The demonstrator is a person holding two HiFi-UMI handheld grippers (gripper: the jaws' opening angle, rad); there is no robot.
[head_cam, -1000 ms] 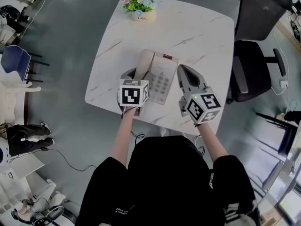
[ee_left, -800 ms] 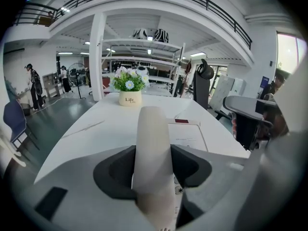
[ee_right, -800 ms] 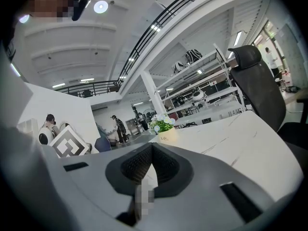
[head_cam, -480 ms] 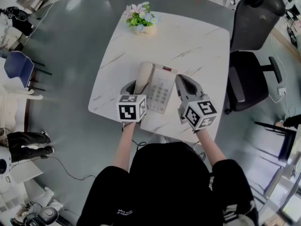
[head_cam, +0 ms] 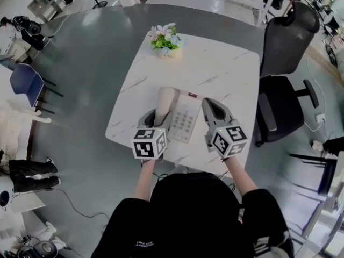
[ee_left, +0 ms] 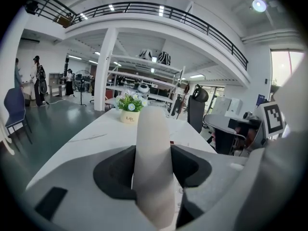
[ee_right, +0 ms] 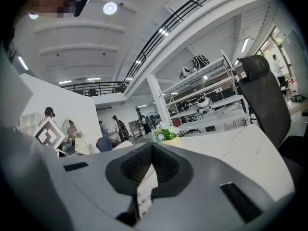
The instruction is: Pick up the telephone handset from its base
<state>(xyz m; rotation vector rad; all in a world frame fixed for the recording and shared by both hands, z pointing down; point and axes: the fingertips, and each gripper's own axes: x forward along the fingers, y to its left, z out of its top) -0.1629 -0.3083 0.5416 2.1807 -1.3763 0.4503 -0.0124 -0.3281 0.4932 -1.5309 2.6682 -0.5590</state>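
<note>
Looking down from the head view, we see one telephone base (head_cam: 186,121) lying on the white marbled worktop (head_cam: 226,74), with its one pale handset (head_cam: 165,102) along the base's left side. The left hand-held gripper (head_cam: 156,117) sits at the near end of that handset. In the left gripper view the handset (ee_left: 153,148) stands straight up between the two dark pads, and both jaws press against its sides, so this hand-held gripper is clamped on it. We cannot tell whether the handset has left its cradle.

The right hand-held gripper (head_cam: 210,106) lies just beside the base's right edge, apart from the handset. In the right gripper view its jaws meet at the tips and grasp nothing. Through the thin slit below the tips we make out a strip of the keypad (ee_right: 143,196).

Counting, we find two hand-held grippers, each carrying one marker cube, one handset and one base. There is also one flower pot (head_cam: 166,39) at the far edge of the worktop, well apart from the telephone. One black office chair (head_cam: 284,52) stands at the worktop's right side, and one blue chair (head_cam: 27,85) stands off to the left on the floor.
</note>
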